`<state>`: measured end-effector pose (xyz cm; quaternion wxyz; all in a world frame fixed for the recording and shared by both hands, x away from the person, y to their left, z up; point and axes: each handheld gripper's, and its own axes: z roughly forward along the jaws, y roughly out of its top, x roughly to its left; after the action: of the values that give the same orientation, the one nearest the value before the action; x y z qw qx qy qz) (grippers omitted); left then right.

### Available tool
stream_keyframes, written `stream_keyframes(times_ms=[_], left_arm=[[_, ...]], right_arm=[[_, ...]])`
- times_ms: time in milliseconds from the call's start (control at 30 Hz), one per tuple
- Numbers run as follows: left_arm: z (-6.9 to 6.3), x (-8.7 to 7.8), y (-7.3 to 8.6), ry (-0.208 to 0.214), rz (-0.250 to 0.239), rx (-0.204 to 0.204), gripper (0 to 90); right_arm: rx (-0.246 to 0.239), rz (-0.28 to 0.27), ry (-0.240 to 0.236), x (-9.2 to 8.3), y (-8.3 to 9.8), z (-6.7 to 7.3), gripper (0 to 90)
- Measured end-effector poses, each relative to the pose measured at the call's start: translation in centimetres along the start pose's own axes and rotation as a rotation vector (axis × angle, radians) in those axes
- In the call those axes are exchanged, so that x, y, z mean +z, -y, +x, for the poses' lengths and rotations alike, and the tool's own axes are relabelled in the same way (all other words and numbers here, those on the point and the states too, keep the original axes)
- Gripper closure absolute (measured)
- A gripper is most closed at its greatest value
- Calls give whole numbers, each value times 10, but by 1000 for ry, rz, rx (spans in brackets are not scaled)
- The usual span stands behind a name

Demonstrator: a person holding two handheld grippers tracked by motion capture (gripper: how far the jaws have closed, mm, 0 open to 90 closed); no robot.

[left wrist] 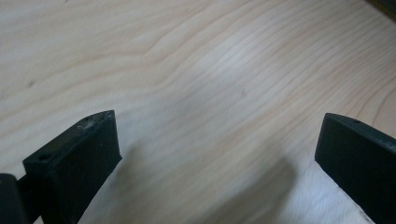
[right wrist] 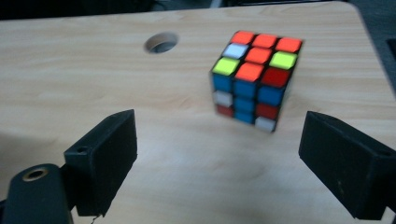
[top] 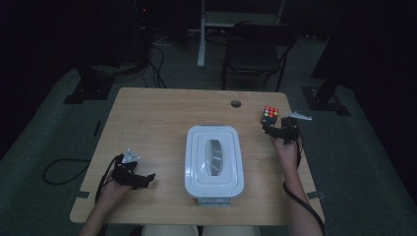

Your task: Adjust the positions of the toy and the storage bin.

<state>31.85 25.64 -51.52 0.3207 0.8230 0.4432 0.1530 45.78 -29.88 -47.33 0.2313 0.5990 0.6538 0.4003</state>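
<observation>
A scrambled puzzle cube [top: 269, 114] [right wrist: 252, 79] with mostly orange top tiles rests on the wooden table [top: 162, 113] at the far right. My right gripper [top: 276, 132] [right wrist: 219, 154] is just short of it, jaws wide open, the cube a little beyond the gap. A white lidded box [top: 214, 161] with a grey handle sits in the middle of the table. My left gripper [top: 142, 179] [left wrist: 217, 154] hovers low over bare wood at the near left, open and holding nothing.
A round cable hole [top: 236, 103] [right wrist: 161, 42] lies in the table behind the box. A dark chair [top: 255, 49] and a white desk leg [top: 201, 34] stand beyond the far edge. Cables trail on the floor at left.
</observation>
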Motion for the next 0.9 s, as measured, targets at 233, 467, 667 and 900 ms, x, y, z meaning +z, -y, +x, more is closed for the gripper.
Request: stream_keyframes(times_ms=[233, 467, 667, 900], left_arm=[[4, -1, 9, -35, 4, -22, 7], [2, -2, 14, -35, -11, 30, 7], [0, -2, 15, -58, -26, 6, 7], [-3, -3, 16, -84, -26, -21, 7]], right_arm=[[7, 43, 67, 27, -12, -5, 115], [51, 43, 93, 45, -25, -11, 117], [66, 72, 113, 60, -28, -14, 117], [59, 108, 142, 75, -24, -14, 141]])
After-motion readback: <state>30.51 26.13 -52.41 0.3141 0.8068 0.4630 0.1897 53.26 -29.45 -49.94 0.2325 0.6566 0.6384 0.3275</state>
